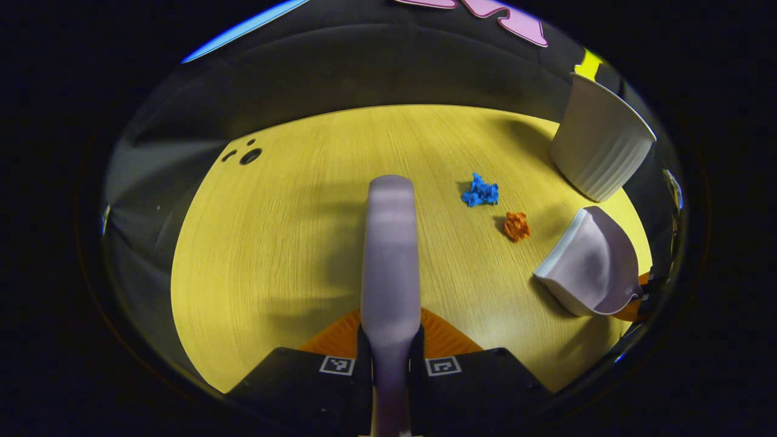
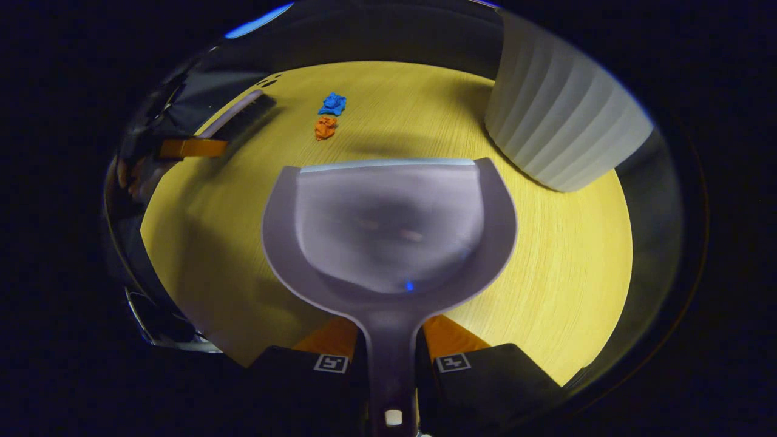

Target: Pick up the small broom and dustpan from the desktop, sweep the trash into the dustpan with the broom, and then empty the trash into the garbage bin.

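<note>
We see the left claw (image 1: 390, 358) pinching the pale lilac plastic broom (image 1: 390, 255), raised over the yellow wood-grain counter (image 1: 273, 243). The right claw (image 2: 391, 364) pinches the handle of the pale lilac plastic dustpan (image 2: 388, 224). A crumpled blue scrap (image 1: 481, 191) and a crumpled orange scrap (image 1: 516, 226) lie close together mid-counter, between broom and dustpan. A white ribbed garbage bin (image 1: 598, 145) stands at the far counter edge beside the dustpan.

Recording booth, black cloth wall (image 1: 376, 73), wooden desktop (image 1: 291, 230)
</note>
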Demonstrator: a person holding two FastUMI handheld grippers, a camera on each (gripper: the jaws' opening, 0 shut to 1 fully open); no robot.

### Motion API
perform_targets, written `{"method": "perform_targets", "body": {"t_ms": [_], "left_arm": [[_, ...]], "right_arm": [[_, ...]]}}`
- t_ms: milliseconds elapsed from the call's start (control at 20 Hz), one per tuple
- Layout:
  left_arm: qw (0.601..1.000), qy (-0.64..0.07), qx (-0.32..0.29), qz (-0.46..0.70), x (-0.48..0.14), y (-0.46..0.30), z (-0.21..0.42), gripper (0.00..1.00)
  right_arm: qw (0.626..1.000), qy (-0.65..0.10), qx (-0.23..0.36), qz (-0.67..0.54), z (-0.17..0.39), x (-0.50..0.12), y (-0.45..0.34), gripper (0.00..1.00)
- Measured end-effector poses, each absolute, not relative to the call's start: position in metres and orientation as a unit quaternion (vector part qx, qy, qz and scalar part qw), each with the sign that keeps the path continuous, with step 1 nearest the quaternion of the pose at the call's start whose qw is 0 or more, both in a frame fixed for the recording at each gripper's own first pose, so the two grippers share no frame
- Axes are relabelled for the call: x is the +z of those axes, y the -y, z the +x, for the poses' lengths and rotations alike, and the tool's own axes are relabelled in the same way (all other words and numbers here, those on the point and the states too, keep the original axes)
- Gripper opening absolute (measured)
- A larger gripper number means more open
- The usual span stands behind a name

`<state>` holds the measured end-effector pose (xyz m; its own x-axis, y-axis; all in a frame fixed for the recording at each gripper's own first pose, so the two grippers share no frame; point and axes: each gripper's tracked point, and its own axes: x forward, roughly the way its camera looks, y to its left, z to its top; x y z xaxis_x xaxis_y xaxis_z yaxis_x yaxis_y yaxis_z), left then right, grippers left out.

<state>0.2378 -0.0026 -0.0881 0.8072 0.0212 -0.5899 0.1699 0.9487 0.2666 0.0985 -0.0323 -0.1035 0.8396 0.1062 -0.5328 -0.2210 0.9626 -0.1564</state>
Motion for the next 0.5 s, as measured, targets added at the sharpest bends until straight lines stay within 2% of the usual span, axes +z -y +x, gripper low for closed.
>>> {"method": "perform_targets", "body": {"t_ms": [250,500], "left_arm": [[0.915,-0.312,-0.087,0.24,-0.071,0.029,0.301,0.28],[0.88,-0.326,-0.133,0.318,-0.076,0.055,0.328,0.28]], "right_arm": [[0.945,-0.258,0.111,-0.167,0.105,-0.089,0.041,0.37],[0.934,-0.262,0.138,-0.201,0.1,-0.089,0.038,0.37]]}}
